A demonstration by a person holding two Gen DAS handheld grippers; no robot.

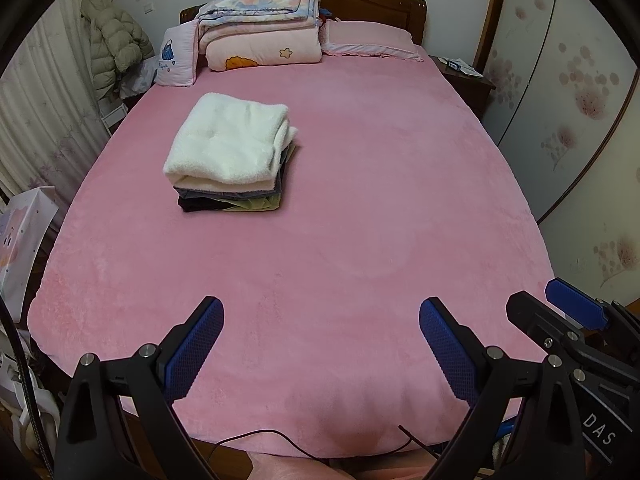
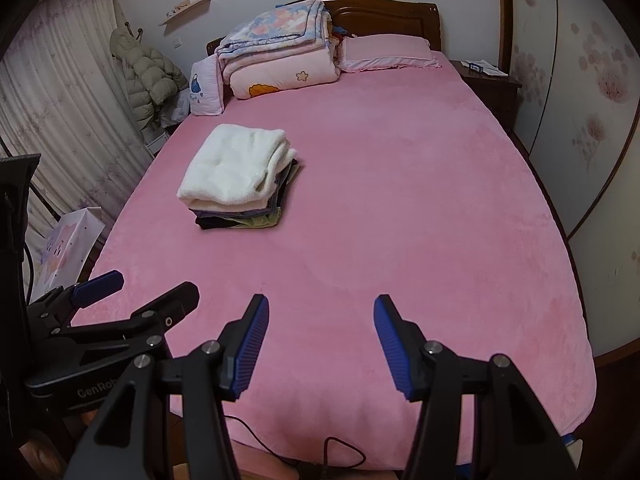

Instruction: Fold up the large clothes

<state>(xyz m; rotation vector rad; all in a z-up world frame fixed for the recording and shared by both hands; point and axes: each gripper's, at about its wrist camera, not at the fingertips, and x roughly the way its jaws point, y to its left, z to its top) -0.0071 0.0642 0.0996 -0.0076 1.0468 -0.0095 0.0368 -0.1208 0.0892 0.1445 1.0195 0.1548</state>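
Your left gripper (image 1: 320, 312) and right gripper (image 2: 320, 306) both hang at the foot of the pink bed (image 1: 360, 220) with fingers spread wide and nothing between them, side by side. The stack of folded clothes (image 1: 230, 160) lies well ahead of both sets of fingers, left of centre on the bed, apart from the grippers. It is squared up: a fluffy white garment (image 2: 236, 168) on top, with grey, dark and olive layers beneath; beyond it, folded quilts (image 1: 260, 28) sit against the headboard.

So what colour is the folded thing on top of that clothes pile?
White, fluffy top garment; clearest in the left wrist view.
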